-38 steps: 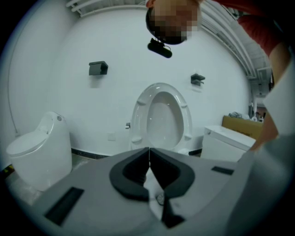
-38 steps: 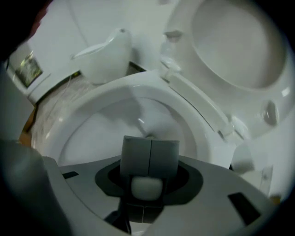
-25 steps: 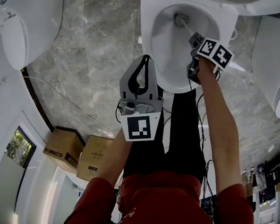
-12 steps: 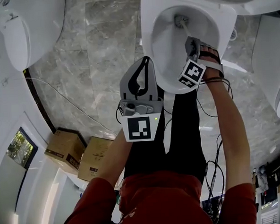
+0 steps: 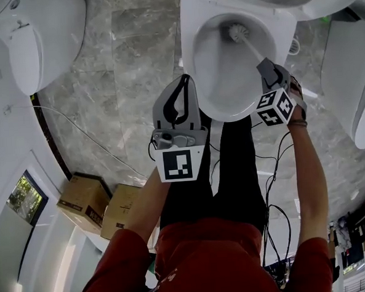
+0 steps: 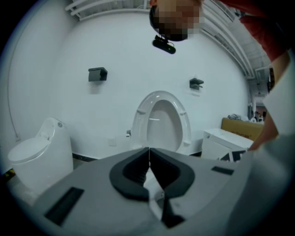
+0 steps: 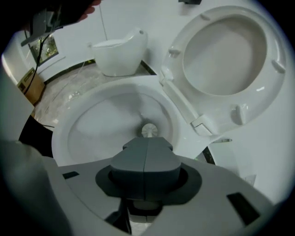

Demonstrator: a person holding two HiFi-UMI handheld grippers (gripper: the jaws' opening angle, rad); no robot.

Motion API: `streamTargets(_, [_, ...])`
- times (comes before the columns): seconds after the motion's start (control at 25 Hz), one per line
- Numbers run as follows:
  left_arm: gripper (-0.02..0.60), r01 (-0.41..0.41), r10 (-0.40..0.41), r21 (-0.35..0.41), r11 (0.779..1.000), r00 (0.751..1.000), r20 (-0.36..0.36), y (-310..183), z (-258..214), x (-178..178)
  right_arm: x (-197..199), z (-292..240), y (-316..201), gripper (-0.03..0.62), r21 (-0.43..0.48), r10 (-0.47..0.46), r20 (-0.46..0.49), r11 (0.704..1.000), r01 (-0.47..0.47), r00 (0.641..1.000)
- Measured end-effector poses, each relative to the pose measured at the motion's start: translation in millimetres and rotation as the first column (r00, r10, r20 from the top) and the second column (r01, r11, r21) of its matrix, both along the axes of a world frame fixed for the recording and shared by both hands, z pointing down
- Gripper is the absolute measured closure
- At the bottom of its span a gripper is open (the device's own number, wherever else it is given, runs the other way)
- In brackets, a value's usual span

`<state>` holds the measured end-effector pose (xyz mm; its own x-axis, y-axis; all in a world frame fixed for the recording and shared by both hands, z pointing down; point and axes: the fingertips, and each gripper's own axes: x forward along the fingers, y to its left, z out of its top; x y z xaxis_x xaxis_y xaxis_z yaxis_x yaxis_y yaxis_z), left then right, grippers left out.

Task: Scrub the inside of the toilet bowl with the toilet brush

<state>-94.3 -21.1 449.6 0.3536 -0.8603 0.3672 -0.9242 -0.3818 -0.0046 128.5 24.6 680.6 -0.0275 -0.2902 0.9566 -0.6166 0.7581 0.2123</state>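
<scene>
A person in a red top stands over an open toilet, a gripper in each hand. The right gripper is clamped on the white handle of the brush, its 2 jaws pressed together around the shaft. The handle slants from the gripper, at the bowl's right rim, down into the bowl. The round bristle head sits inside the bowl toward the hinge end; seen from the right gripper view it lies low against the pale porcelain, straight ahead of the jaws. Whether the bristles press on the wall cannot be told. The seat and lid are tipped up behind the bowl.

The left gripper is held level with the bowl's near-left rim, apart from the brush. Its 2 jaws meet at the tips with nothing between them, and its marker cube faces the head camera.

Grey marble floor surrounds the bowl. A 2nd toilet with its lid down stands to the left, and 2 cardboard boxes lie by the wall. Black cables trail from the right gripper along the forearm.
</scene>
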Motion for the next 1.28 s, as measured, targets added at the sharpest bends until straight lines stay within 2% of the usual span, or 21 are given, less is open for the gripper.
streamTargets(0.08, [0.583,0.005,-0.005,0.000,1.000,1.000,-0.005,1,-3,2,9,-8,-2,0.437,0.015,0.018,0.000,1.000,-0.018,1.000])
streamTargets(0.28, [0.583,-0.012,0.012,0.000,1.000,1.000,-0.021,6,-8,10,8,-3,26,0.437,-0.029,-0.002,-0.033,1.000,0.001,0.999])
streamTargets(0.36, [0.583,-0.022,0.022,-0.009,1.000,1.000,-0.013,11,-5,10,-3,0,50,0.437,-0.068,-0.013,-0.022,0.998,0.011,1.000])
streamTargets(0.48, [0.583,-0.015,0.014,-0.017,1.000,1.000,-0.014,16,-2,8,-32,-1,89,0.437,-0.104,-0.088,-0.016,0.991,0.086,0.996])
streamTargets(0.6, [0.583,-0.003,0.003,-0.016,1.000,1.000,-0.015,20,0,2,-58,-12,110,0.437,-0.104,-0.055,0.009,0.993,0.056,0.998])
streamTargets(0.72, [0.583,0.010,-0.010,-0.030,1.000,1.000,-0.001,23,4,-7,-88,-28,105,0.437,-0.059,-0.009,0.097,0.998,0.015,0.995])
streamTargets(0.84, [0.583,0.023,-0.023,-0.035,0.999,1.000,0.002,22,6,-13,-113,-34,66,0.437,0.035,-0.006,0.151,0.999,0.001,0.988])
streamTargets(0.96, [0.583,0.021,-0.021,-0.031,0.999,1.000,0.004,21,4,-13,-111,-33,10,0.437,0.135,-0.056,0.106,0.990,0.041,0.993])
streamTargets(1.04, [0.583,0.021,-0.021,-0.027,0.999,1.000,0.004,20,3,-13,-94,-31,-21,0.437,0.157,-0.083,0.042,0.985,0.075,0.996])
streamTargets(1.16, [0.583,0.024,-0.024,-0.035,0.999,1.000,0.004,21,5,-13,-55,-20,-33,0.438,0.103,-0.104,-0.064,0.989,0.110,0.992])
streamTargets(1.28, [0.583,0.020,-0.020,-0.034,0.999,1.000,-0.006,21,5,-7,-18,-15,-6,0.439,0.044,-0.129,-0.151,0.990,0.137,0.980])
